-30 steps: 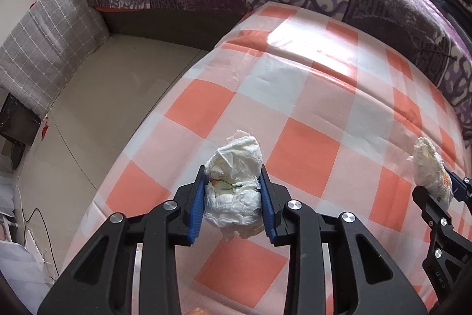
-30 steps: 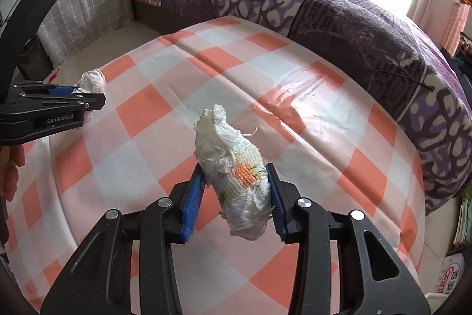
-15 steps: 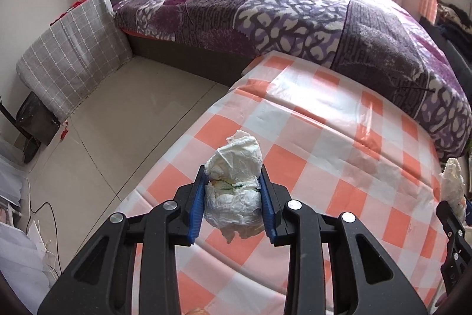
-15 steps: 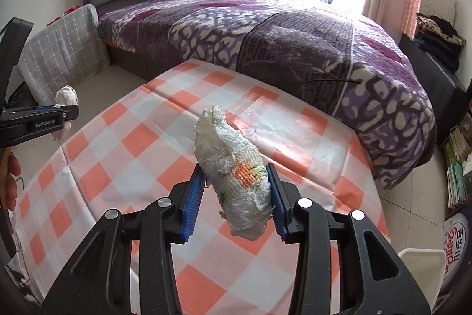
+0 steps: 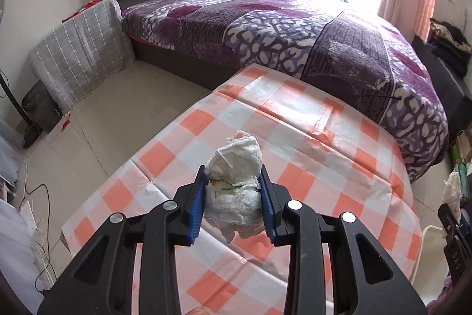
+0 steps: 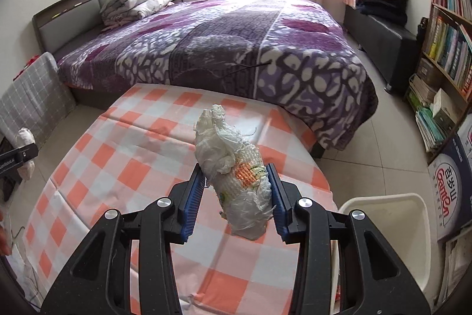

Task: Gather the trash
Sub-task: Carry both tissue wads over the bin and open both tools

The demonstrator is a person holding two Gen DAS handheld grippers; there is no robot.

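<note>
Left wrist view: left black two-finger gripper with blue pads (image 5: 233,204) at lower centre of frame, clenched on a crumpled white paper wad with a faint yellow-green stain (image 5: 234,191). Wad sits squarely between the two pads, touching both; its top bulges above the pad tips, a ragged flap hangs below them. Wad is held up off the orange-and-white checked tablecloth (image 5: 295,138), which fills the middle of the frame beneath it.

Far right edge of same view: a sliver of the right black gripper (image 5: 452,223), with a pale crumpled wad showing just above it.

Right wrist view: right gripper, lower centre, grasping an elongated white crumpled tissue wad with an orange printed patch (image 6: 236,173). Wad is tilted, upper end leaning toward upper left past the fingertips, lower end drooping below the pads; both pads press its middle. Held above the checked cloth.

Lower right of this view: white plastic bin rim (image 6: 386,200), just beside the table edge, right of the gripper.

Left edge of this view: left gripper tip with its wad, near mid-height.

Upper half of both views: bed with purple patterned blanket (image 6: 236,49)
</note>
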